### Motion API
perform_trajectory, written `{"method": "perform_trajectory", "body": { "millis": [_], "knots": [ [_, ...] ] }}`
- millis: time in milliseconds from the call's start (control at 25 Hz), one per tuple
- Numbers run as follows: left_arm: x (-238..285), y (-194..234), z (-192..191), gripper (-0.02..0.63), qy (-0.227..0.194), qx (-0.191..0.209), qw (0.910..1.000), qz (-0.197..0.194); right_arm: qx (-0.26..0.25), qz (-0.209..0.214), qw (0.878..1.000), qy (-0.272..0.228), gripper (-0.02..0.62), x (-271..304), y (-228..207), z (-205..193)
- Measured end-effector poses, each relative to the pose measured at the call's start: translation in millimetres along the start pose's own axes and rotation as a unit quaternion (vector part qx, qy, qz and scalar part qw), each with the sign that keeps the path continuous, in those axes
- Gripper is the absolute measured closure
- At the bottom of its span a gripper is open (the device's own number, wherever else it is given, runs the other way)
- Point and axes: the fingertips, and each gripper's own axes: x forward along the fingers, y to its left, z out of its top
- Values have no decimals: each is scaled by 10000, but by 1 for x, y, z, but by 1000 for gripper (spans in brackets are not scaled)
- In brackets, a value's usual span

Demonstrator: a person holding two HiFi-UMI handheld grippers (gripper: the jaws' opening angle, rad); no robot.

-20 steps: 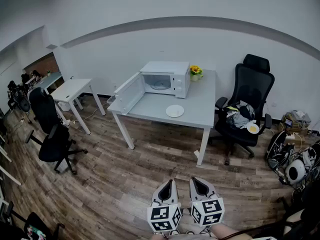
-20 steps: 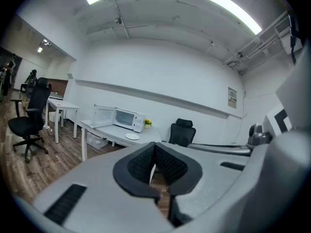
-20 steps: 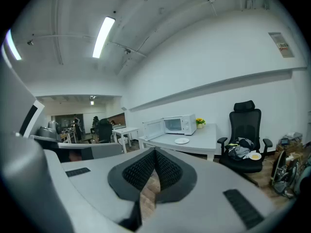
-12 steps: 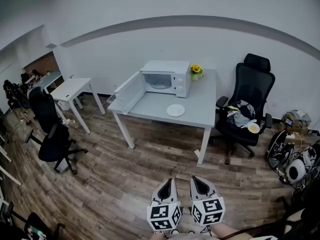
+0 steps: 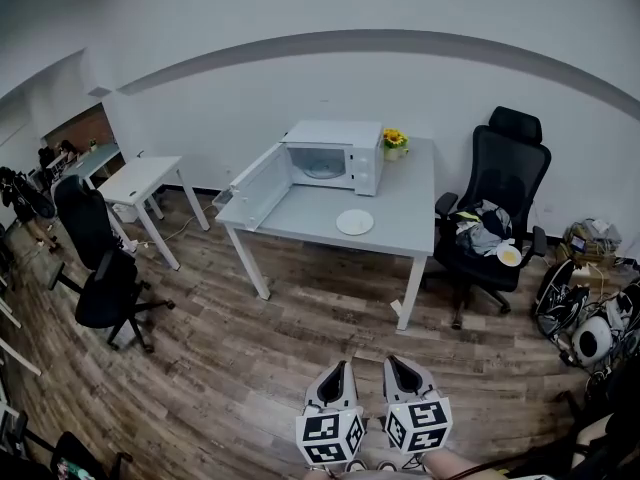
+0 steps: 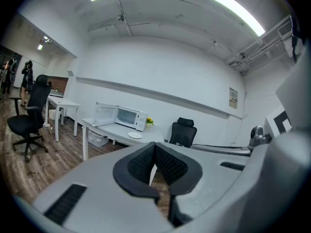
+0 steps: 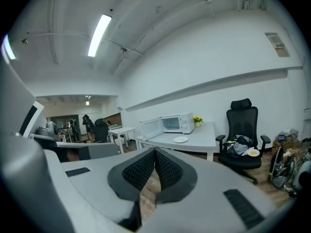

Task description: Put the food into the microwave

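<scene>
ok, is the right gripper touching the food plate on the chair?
Apart. Head view: the right gripper sits at the bottom edge, with wood floor between it and the food plate on the black chair.

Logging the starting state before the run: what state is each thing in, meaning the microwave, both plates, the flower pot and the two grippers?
Microwave: door swung wide open, no food seen inside.
White plate: flat on the table, empty.
Food plate: on the chair, holding yellow food.
Flower pot: upright beside the microwave.
Left gripper: shut, empty.
Right gripper: shut, empty.
</scene>
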Motion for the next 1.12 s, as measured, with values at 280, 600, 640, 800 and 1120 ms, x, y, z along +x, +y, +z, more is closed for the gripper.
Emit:
{"method": "perform_trajectory", "body": {
  "millis": [280, 600, 640, 800, 1120],
  "knots": [
    [1, 19, -1, 604, 74, 38, 9999, -71, 138, -237, 9995, 145, 580, 6, 3, -16],
    [13, 34, 0, 604, 128, 36, 9999, -46, 159, -356, 9988, 285, 580, 19, -3, -20],
    [15, 36, -1, 604, 147, 33, 9999, -42, 160, -353, 9988, 294, 580, 22, -4, -21],
    [30, 41, -2, 604, 189, 57, 9998, -40, 173, -319, 9988, 323, 580, 40, -10, -21],
    [75, 58, 9, 604, 169, 162, 9997, 72, 152, -191, 9993, 284, 580, 92, -28, -8]
  ]
}}
